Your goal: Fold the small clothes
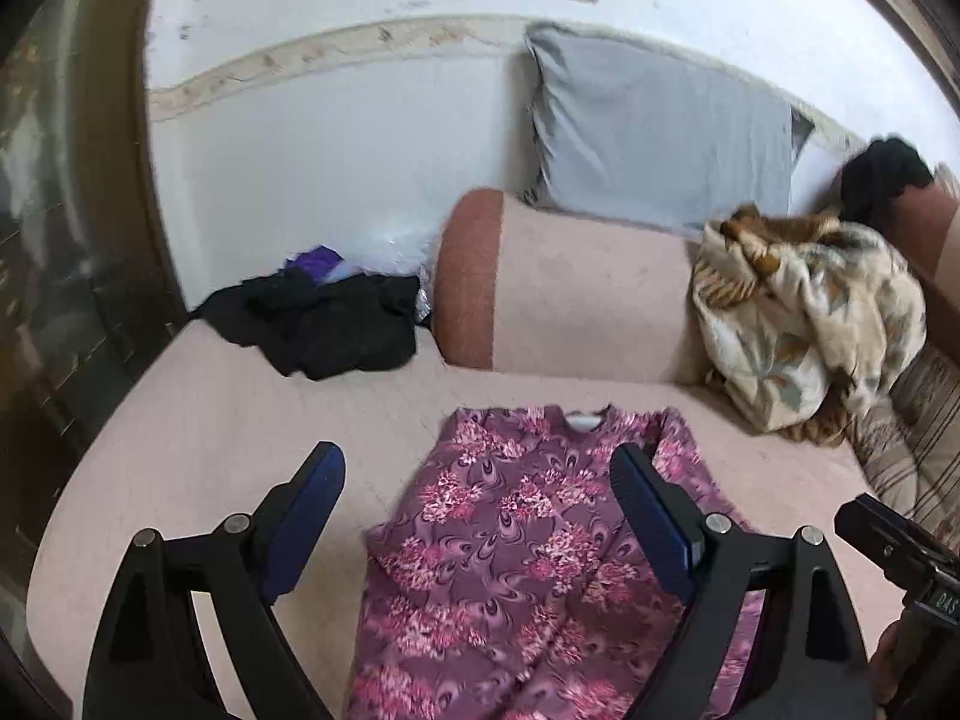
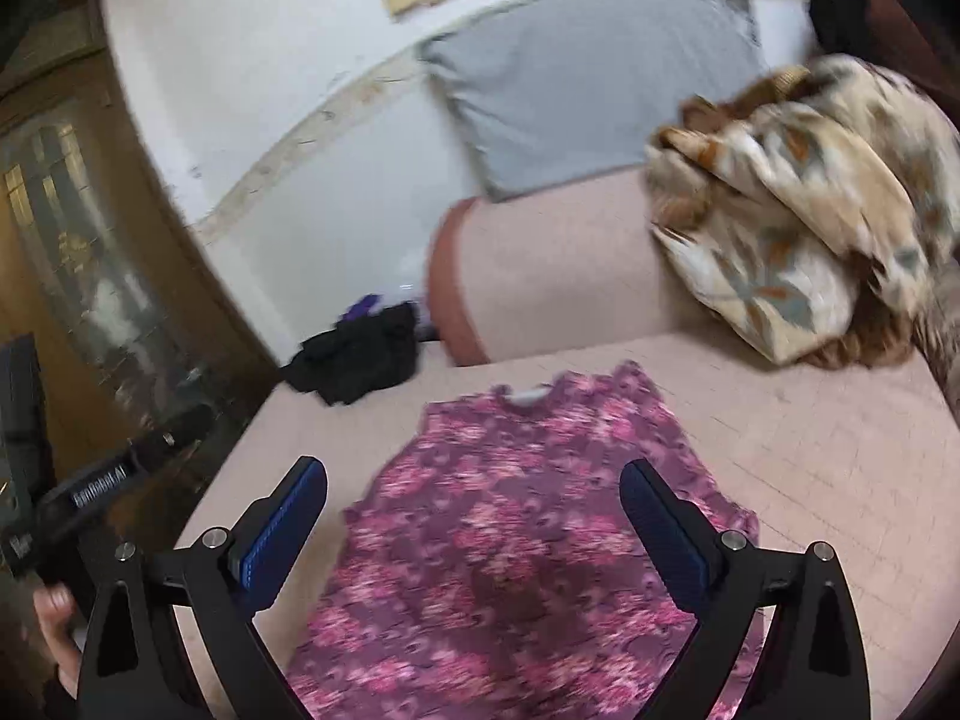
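A pink and purple floral garment (image 1: pixel 510 546) (image 2: pixel 510 540) lies spread flat on the pale pink sofa seat (image 1: pixel 210 420) (image 2: pixel 810 450), with its white-edged neckline at the far end. My left gripper (image 1: pixel 480 462) hovers over the garment's left part, open, with nothing between its blue pads (image 1: pixel 306 510). My right gripper (image 2: pixel 474 471) hangs open above the garment's middle and holds nothing. Each tool shows at the edge of the other's view: the right gripper's body (image 1: pixel 894 552) and the left gripper's body (image 2: pixel 114 480), which a hand (image 2: pixel 51 618) holds.
A heap of black clothes (image 1: pixel 324 324) (image 2: pixel 360 360) lies at the seat's far left. Behind the garment are a pink bolster (image 1: pixel 576 294) (image 2: pixel 540 264), a grey pillow (image 1: pixel 660 120) and a crumpled floral blanket (image 1: pixel 804 324) (image 2: pixel 798 210). A wooden door (image 1: pixel 60 240) stands left.
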Tool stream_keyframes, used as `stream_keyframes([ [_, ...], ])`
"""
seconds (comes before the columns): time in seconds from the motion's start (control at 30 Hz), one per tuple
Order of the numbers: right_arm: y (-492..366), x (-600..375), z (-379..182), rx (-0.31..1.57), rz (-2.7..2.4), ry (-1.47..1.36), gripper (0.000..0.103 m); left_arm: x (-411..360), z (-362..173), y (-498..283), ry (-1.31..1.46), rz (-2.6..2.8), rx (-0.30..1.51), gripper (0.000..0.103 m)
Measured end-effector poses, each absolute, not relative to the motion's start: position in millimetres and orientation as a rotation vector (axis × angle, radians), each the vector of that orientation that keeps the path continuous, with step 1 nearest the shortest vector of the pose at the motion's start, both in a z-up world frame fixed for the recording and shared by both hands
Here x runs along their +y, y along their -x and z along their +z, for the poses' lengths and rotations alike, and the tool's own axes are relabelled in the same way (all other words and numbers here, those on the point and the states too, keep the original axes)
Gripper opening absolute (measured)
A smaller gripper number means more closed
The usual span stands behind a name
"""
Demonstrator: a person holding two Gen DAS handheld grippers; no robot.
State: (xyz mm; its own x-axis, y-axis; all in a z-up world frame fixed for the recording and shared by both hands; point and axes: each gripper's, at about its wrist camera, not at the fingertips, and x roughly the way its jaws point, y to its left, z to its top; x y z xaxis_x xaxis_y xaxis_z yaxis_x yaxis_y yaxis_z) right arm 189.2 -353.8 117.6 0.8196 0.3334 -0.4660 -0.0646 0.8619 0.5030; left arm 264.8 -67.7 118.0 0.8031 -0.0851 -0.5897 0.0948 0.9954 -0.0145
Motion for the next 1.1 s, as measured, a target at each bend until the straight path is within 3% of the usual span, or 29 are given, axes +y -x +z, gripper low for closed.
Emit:
stream_keyframes([
  [0.23, -243, -385, 50, 0.772, 0.154, -0.578, 0.097, -35, 31, -381, 0.139, -0.186, 1.014, 0.09],
  [0.3, -278, -391, 25, 0.862, 0.156, -0.587, 0.089, -15, 15, -407, 0.23, -0.177, 1.04, 0.09],
  [0.43, -345, -399, -5, 0.938, 0.213, -0.556, 0.087, 8, -17, -465, 0.348, -0.171, 1.105, 0.09],
  [0.7, -454, -424, -62, 1.046, 0.235, -0.638, 0.085, -31, -79, -552, 0.223, -0.105, 1.238, 0.088],
  [0.77, -470, -427, -72, 1.063, 0.237, -0.654, 0.083, -38, -90, -562, 0.25, -0.122, 1.239, 0.074],
  [0.83, -481, -427, -78, 1.083, 0.227, -0.631, 0.071, -49, -95, -566, 0.208, -0.105, 1.221, 0.07],
  [0.87, -486, -424, -81, 1.112, 0.21, -0.589, 0.065, -54, -95, -567, 0.176, -0.099, 1.211, 0.055],
  [0.9, -488, -422, -82, 1.126, 0.194, -0.56, 0.049, -57, -94, -565, 0.151, -0.089, 1.205, 0.037],
  [0.93, -488, -420, -80, 1.134, 0.167, -0.51, 0.028, -55, -92, -563, 0.158, -0.094, 1.217, 0.008],
  [1.0, -483, -424, -77, 1.137, 0.183, -0.514, 0.012, -40, -77, -549, 0.251, -0.129, 1.218, 0.007],
  [1.1, -457, -442, -63, 1.106, 0.177, -0.57, 0.01, -14, -28, -508, 0.323, -0.188, 1.124, 0.007],
])
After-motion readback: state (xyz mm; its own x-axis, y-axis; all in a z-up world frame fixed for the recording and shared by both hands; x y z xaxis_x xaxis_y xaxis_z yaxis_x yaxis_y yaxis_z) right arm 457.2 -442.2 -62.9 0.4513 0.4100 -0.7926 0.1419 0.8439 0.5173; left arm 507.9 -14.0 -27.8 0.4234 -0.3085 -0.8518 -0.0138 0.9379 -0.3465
